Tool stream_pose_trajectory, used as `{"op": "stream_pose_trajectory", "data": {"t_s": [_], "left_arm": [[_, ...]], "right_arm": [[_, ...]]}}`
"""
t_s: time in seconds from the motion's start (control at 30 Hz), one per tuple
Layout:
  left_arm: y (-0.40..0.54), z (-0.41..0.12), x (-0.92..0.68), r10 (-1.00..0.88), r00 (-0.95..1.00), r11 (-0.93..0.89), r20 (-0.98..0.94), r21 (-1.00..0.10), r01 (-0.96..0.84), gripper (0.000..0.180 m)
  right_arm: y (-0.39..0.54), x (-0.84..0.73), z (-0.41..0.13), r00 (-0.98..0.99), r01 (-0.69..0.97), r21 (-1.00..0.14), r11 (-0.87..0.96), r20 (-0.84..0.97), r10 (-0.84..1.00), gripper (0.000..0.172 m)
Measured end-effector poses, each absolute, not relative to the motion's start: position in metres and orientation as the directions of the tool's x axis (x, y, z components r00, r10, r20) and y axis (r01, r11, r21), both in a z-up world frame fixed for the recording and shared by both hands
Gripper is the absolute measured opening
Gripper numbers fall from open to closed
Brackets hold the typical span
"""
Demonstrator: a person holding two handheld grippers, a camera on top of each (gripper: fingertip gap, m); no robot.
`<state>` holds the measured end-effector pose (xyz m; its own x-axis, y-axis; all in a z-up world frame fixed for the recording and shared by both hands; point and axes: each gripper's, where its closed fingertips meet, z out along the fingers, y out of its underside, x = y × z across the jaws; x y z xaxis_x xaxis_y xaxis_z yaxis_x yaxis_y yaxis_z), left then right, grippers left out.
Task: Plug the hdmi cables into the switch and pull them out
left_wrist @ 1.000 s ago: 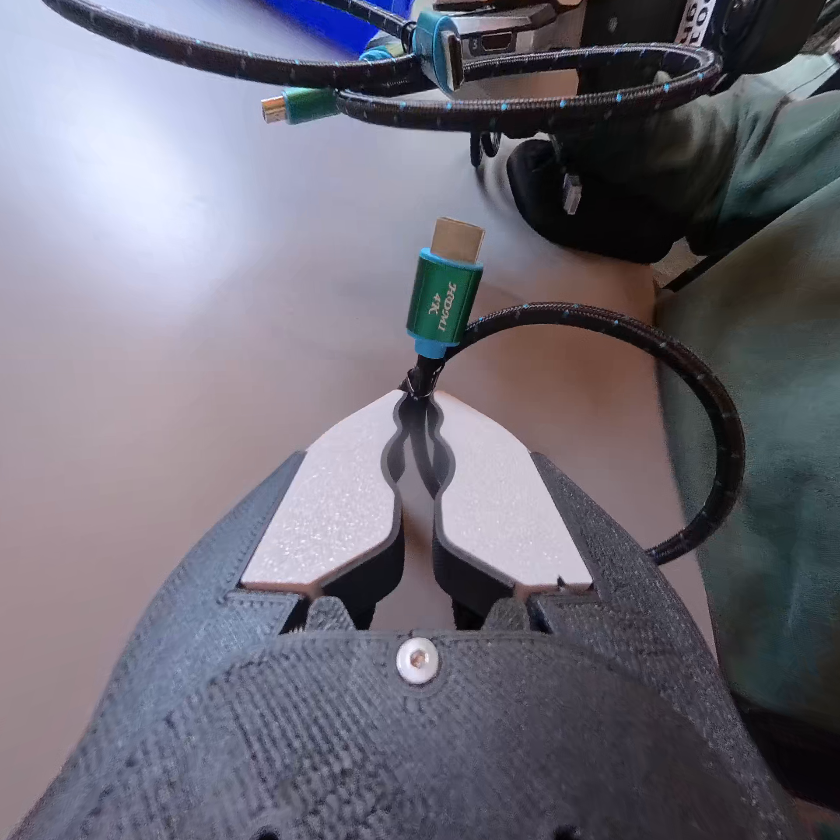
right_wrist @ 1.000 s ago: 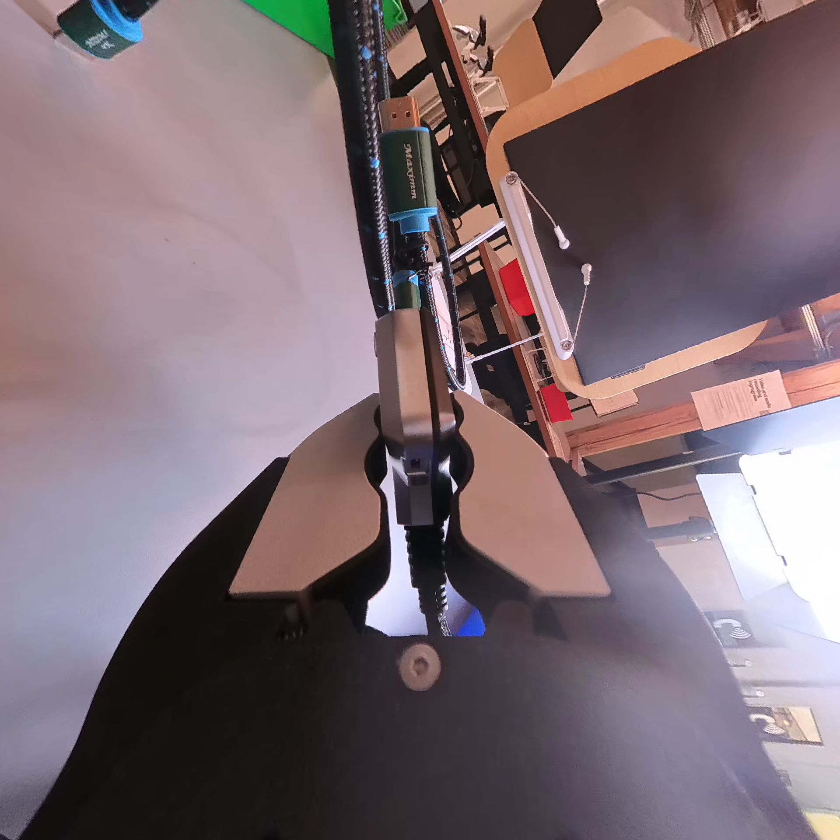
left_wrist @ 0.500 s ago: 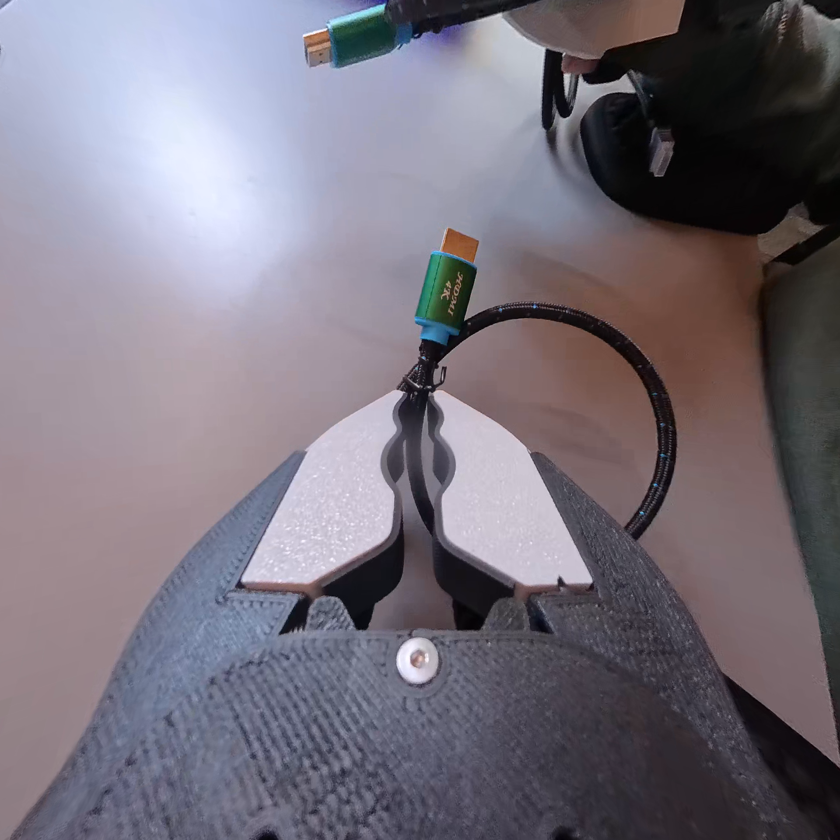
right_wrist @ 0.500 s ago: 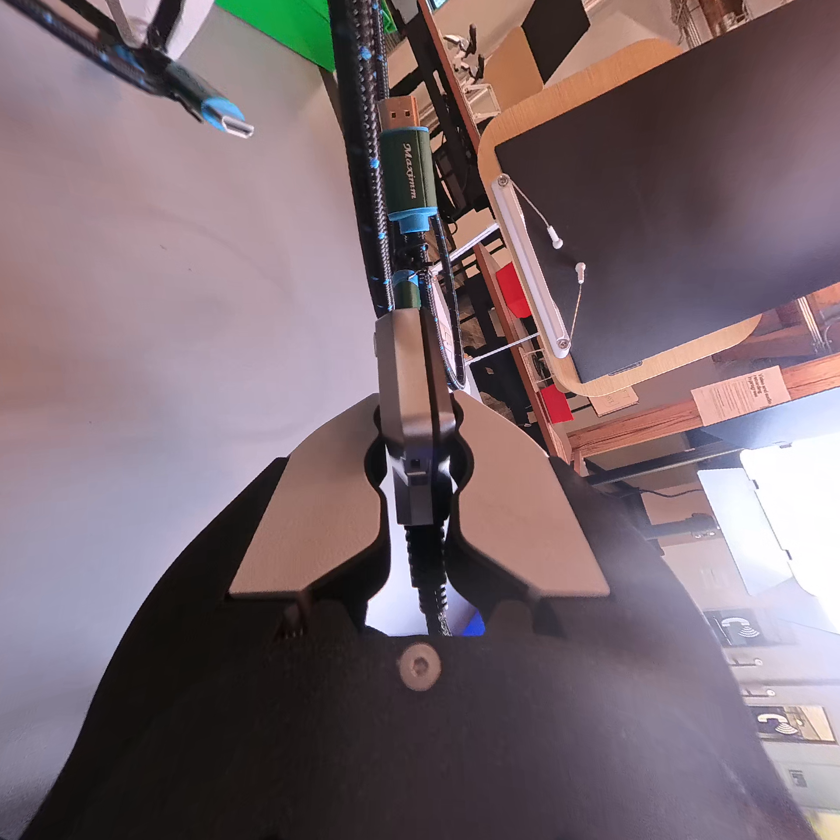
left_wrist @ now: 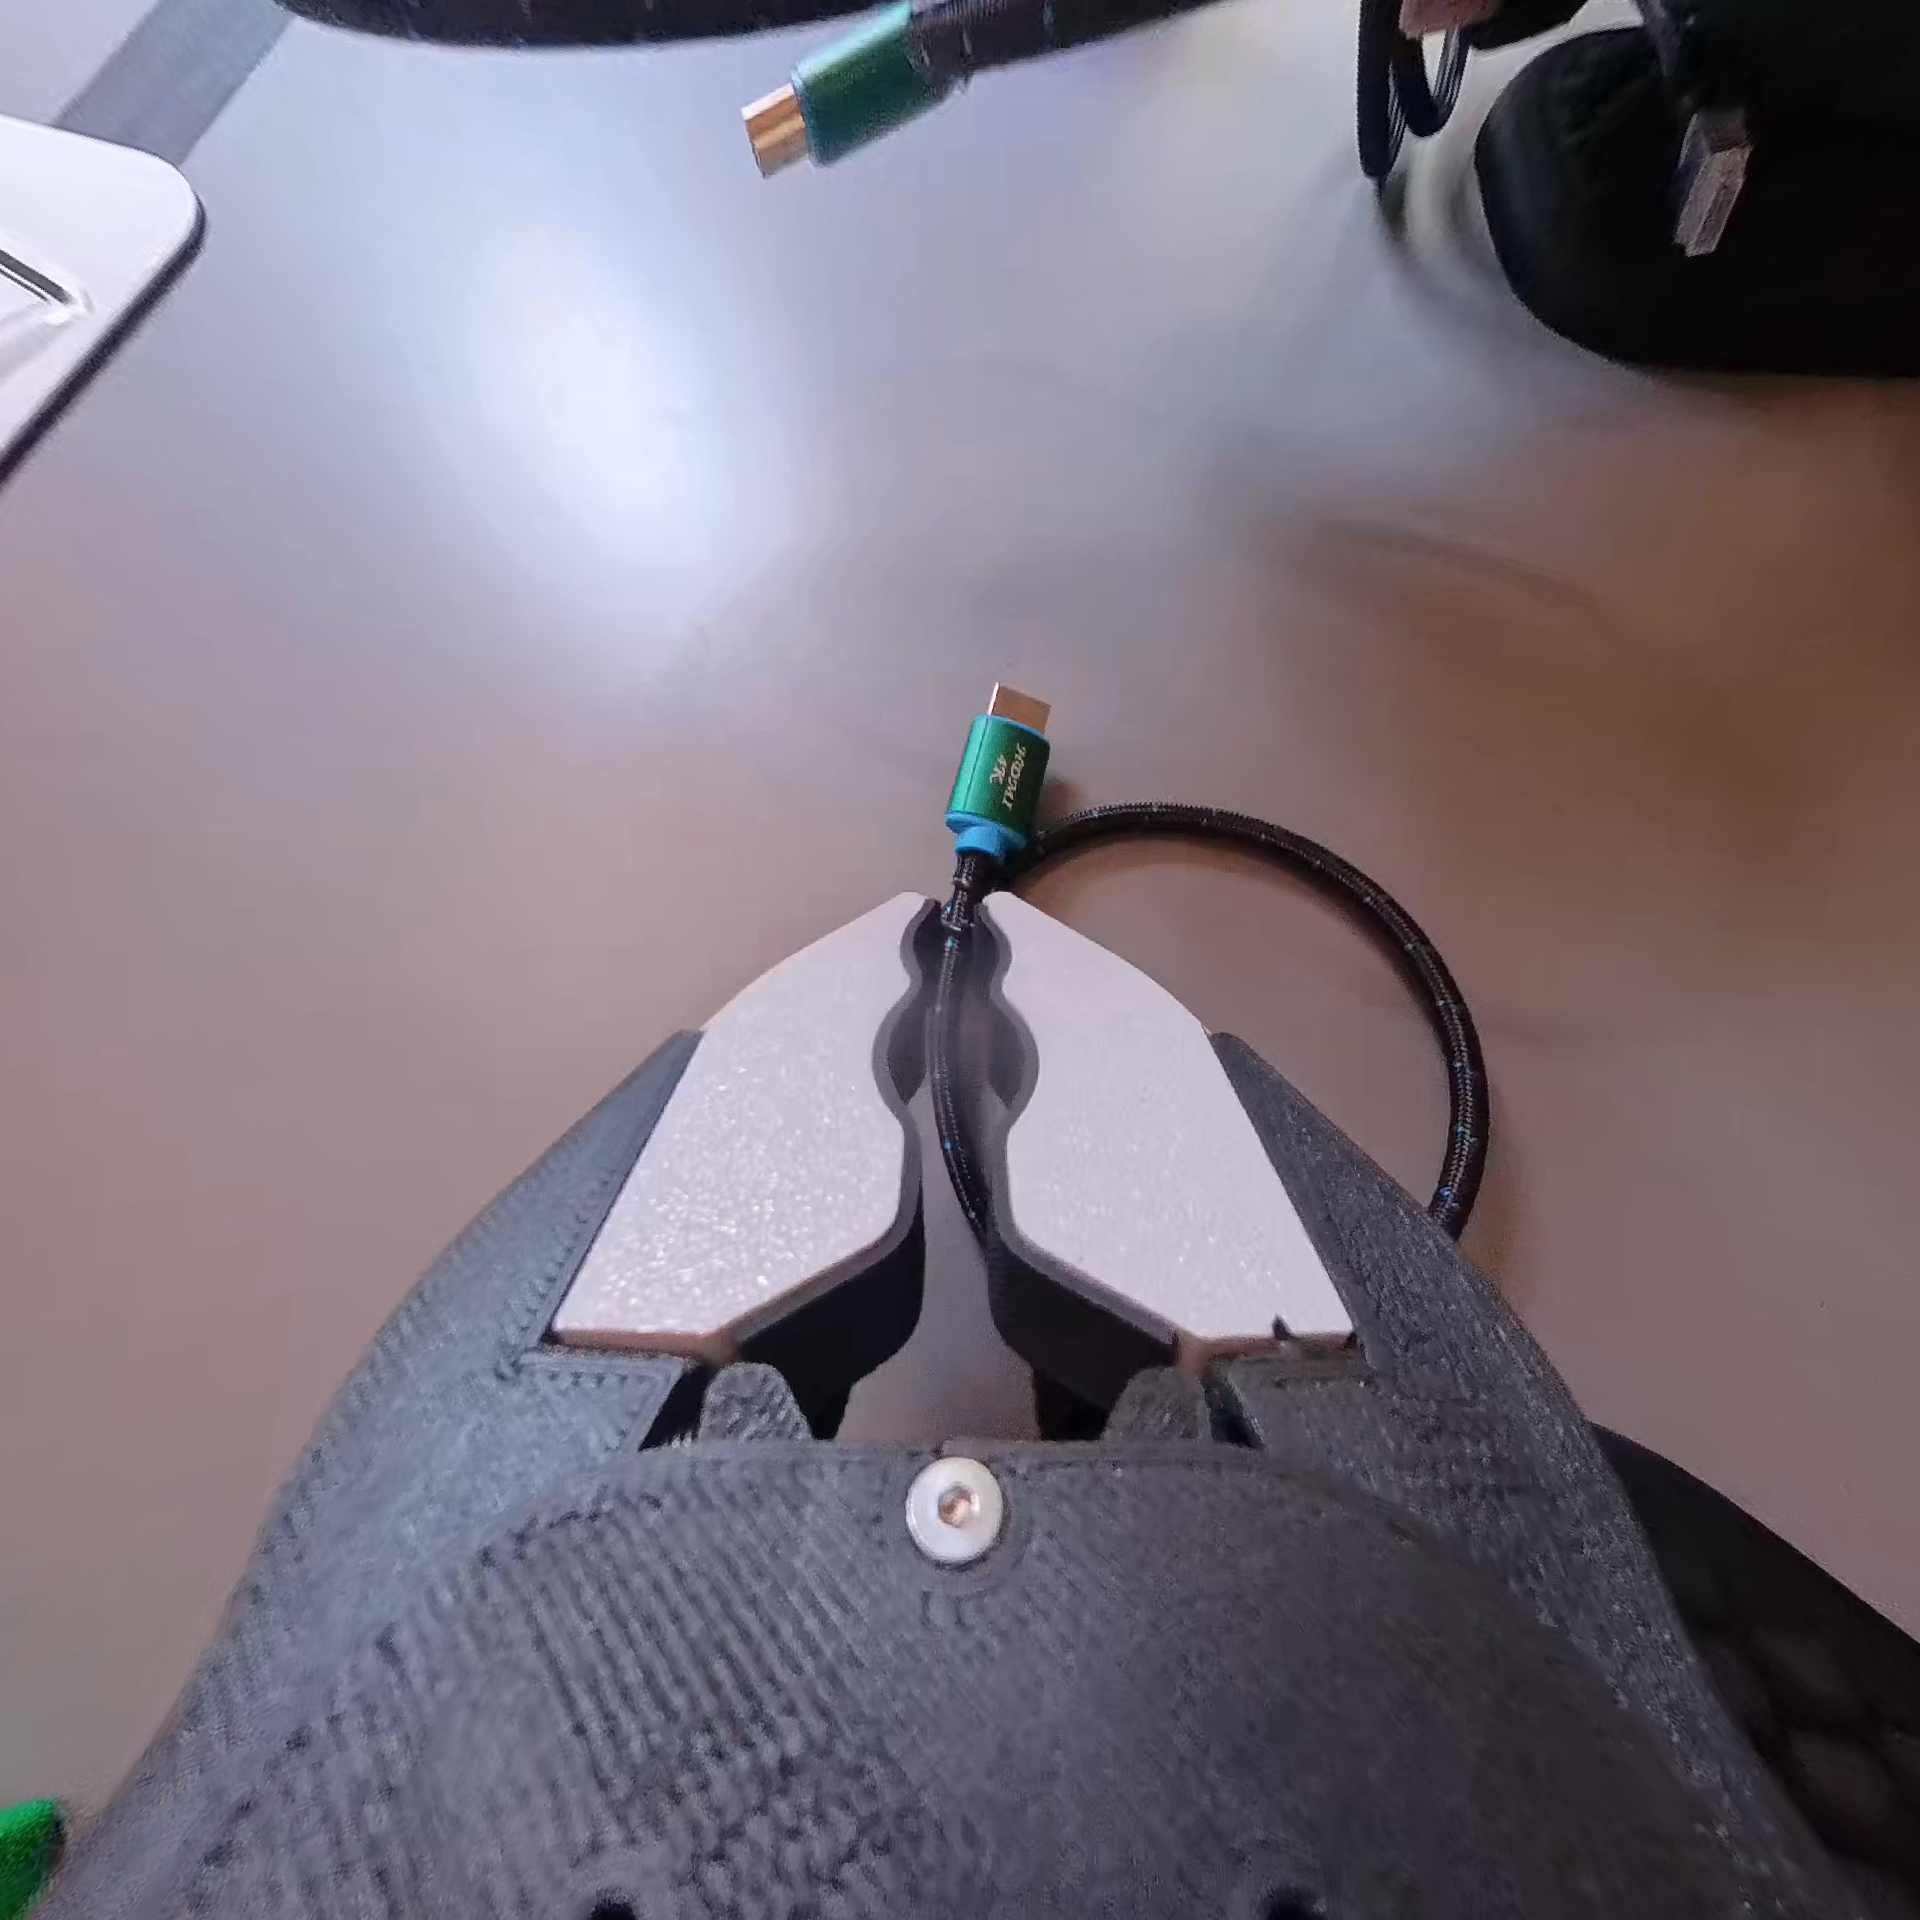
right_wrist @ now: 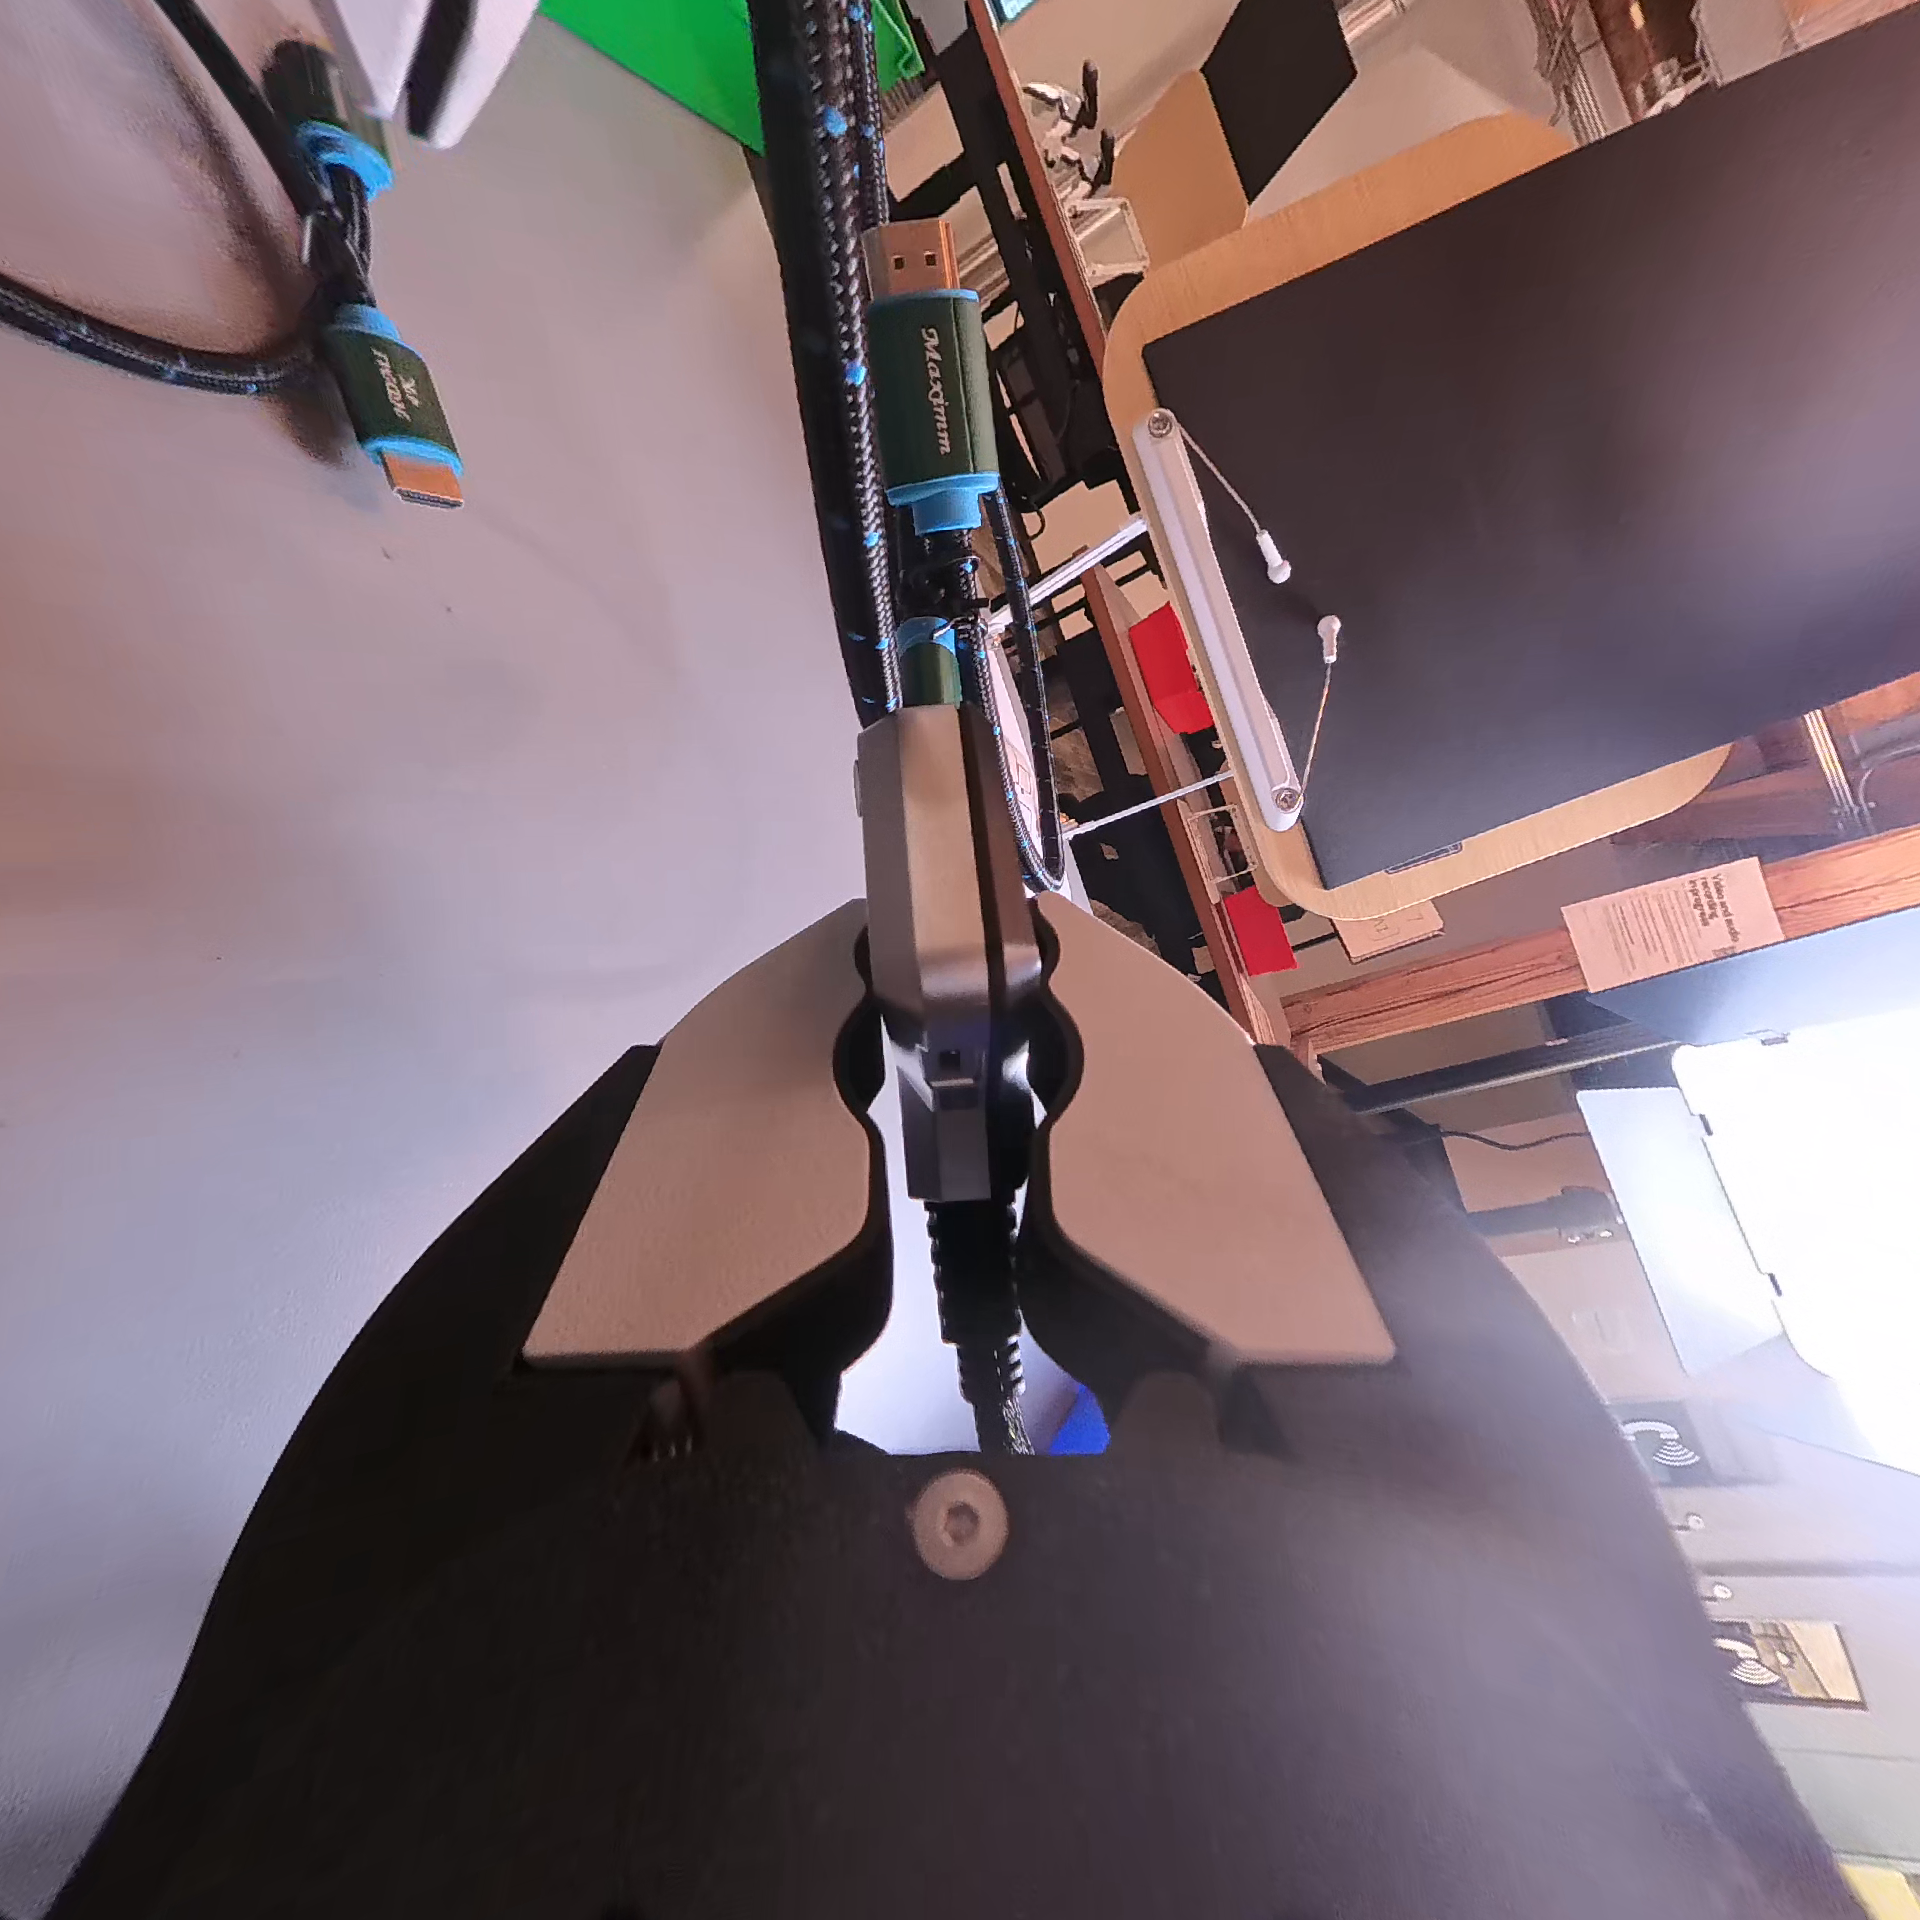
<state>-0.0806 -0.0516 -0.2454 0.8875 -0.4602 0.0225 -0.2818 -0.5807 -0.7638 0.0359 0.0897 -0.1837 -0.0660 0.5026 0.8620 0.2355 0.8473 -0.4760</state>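
Your left gripper [left_wrist: 958,914] pinches a black braided cable [left_wrist: 1444,1039] just behind its green plug [left_wrist: 1000,774]. Your right gripper [right_wrist: 954,935] clamps a grey adapter box [right_wrist: 925,883], cables beyond.

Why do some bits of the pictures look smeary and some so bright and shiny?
Left wrist view: the green plug and black bundle along the top edge are motion-blurred, and a soft glare patch shines on the table. Right wrist view: the window at right is blown out white, hazing the dark gripper body; the wide lens bends the shelves.
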Motion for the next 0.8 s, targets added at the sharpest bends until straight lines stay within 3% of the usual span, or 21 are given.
{"op": "stream_pose_trajectory", "data": {"t_s": [0.13, 0.37, 0.57, 0.8], "left_arm": [[-0.05, -0.233, -0.093, -0.423, 0.905, -0.538, -0.037, -0.793, -0.284, 0.02], [-0.053, -0.262, -0.105, -0.42, 0.905, -0.608, -0.073, -0.718, -0.34, 0.039], [-0.057, -0.281, -0.104, -0.438, 0.893, -0.661, -0.103, -0.636, -0.398, 0.037], [-0.056, -0.278, -0.119, -0.398, 0.898, -0.669, -0.188, -0.61, -0.424, 0.021]], "right_arm": [[0.09, 0.036, -0.183, -0.067, 0.234, -0.48, 0.845, 0.86, 0.507, 0.024], [0.089, 0.035, -0.183, -0.072, 0.233, -0.476, 0.848, 0.861, 0.503, 0.024], [0.088, 0.035, -0.184, -0.077, 0.233, -0.477, 0.848, 0.86, 0.505, 0.024], [0.088, 0.034, -0.185, -0.082, 0.235, -0.474, 0.848, 0.86, 0.504, 0.024]]}}
